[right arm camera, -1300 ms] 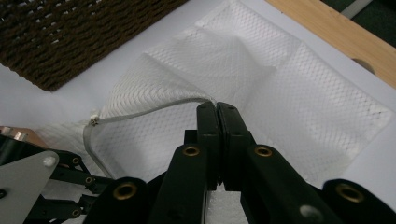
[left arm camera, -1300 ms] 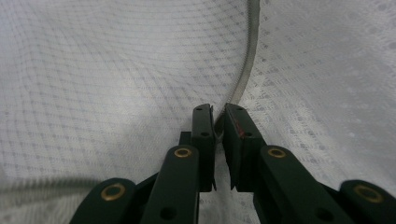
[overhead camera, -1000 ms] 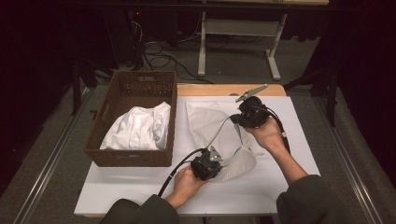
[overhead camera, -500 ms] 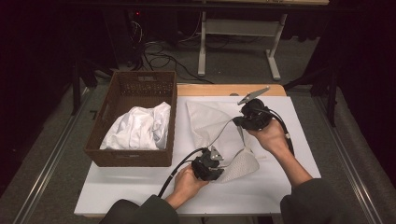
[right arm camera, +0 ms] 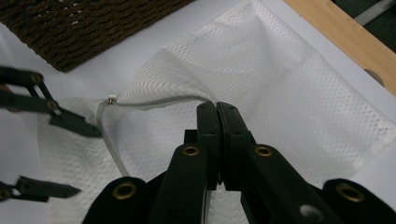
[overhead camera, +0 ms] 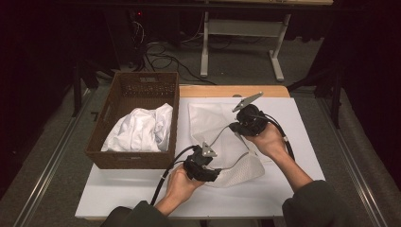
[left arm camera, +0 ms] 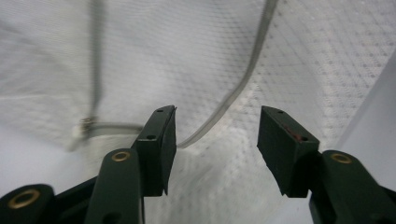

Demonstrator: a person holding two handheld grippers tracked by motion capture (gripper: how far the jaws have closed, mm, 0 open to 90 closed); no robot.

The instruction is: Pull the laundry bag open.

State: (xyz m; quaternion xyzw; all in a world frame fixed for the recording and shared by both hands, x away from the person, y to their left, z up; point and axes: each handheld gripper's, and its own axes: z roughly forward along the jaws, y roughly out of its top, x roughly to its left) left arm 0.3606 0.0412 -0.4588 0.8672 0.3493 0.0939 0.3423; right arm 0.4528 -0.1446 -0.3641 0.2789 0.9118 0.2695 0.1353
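Observation:
A white mesh bag [overhead camera: 213, 118] lies on the white table top, with its grey zipper edge [right arm camera: 159, 100] lifted into an arch. My right gripper [overhead camera: 235, 127] is shut on that edge, jaws pressed together [right arm camera: 217, 109]. My left gripper [overhead camera: 215, 171] hovers over the near end of the bag. Its jaws have just been opening and stand apart [left arm camera: 217, 135], gripping nothing. The mesh [left arm camera: 187, 56] and the zipper strip [left arm camera: 247, 74] lie beyond them. The right gripper view also shows the left gripper [right arm camera: 51, 156], open.
A brown wicker basket [overhead camera: 142, 85] stands at the left of the table with white cloth [overhead camera: 139, 132] heaped inside. A wooden edge [overhead camera: 227, 91] runs along the far side. Bare white table top [overhead camera: 283, 189] lies near the person.
The left hand has lifted a little from the near end of the bag. The right hand and the raised zipper edge have stayed put.

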